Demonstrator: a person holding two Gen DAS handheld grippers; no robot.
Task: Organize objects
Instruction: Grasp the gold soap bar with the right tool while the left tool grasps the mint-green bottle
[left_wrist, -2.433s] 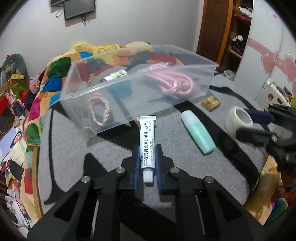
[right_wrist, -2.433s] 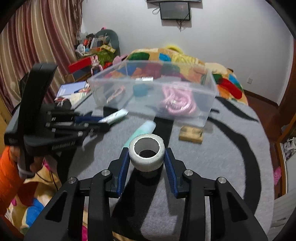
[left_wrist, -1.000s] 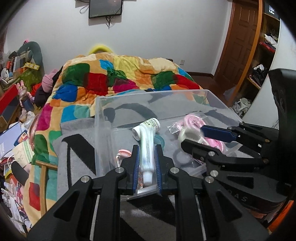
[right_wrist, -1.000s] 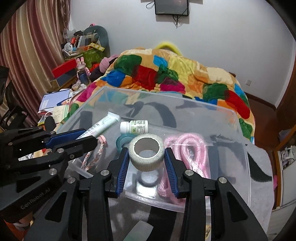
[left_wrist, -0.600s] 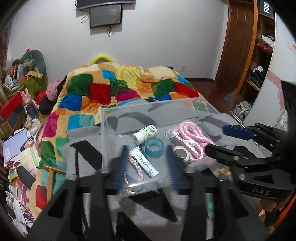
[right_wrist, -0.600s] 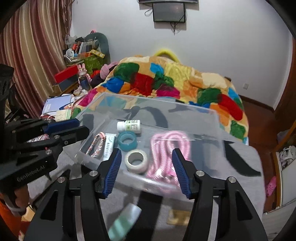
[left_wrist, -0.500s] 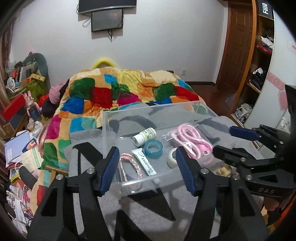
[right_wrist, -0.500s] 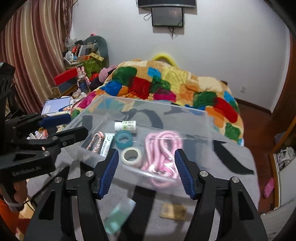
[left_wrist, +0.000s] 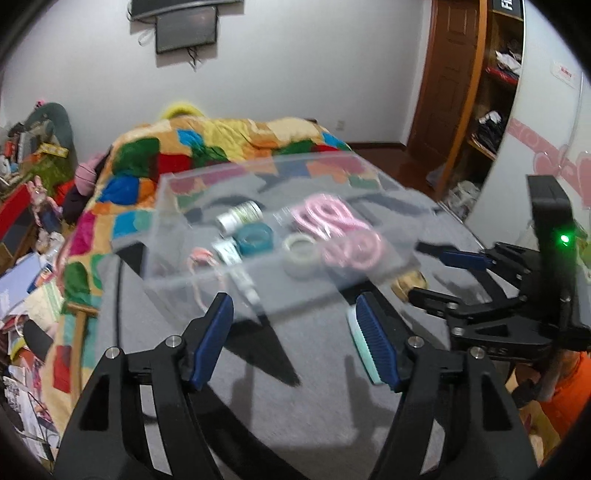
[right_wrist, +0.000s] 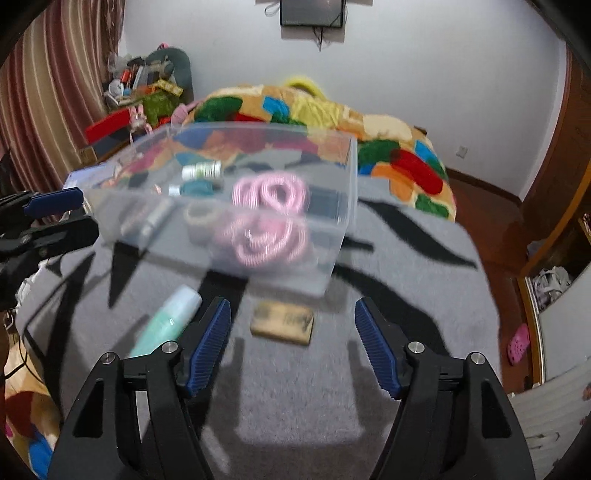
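A clear plastic bin stands on the grey table. It holds a pink cord, a white tape roll, a teal tape roll, a small white bottle, a white tube and a braided bracelet. A mint bottle and a tan block lie on the table in front of the bin. My left gripper and right gripper are open, empty and back from the bin.
The grey table has black stripes and a rounded edge. A bed with a patchwork quilt lies behind it. Clutter sits at the left, a wardrobe at the right.
Both grippers dropped the tube and white tape roll into the bin, opened, and have pulled back toward me, so the bin now looks farther and the table items show.
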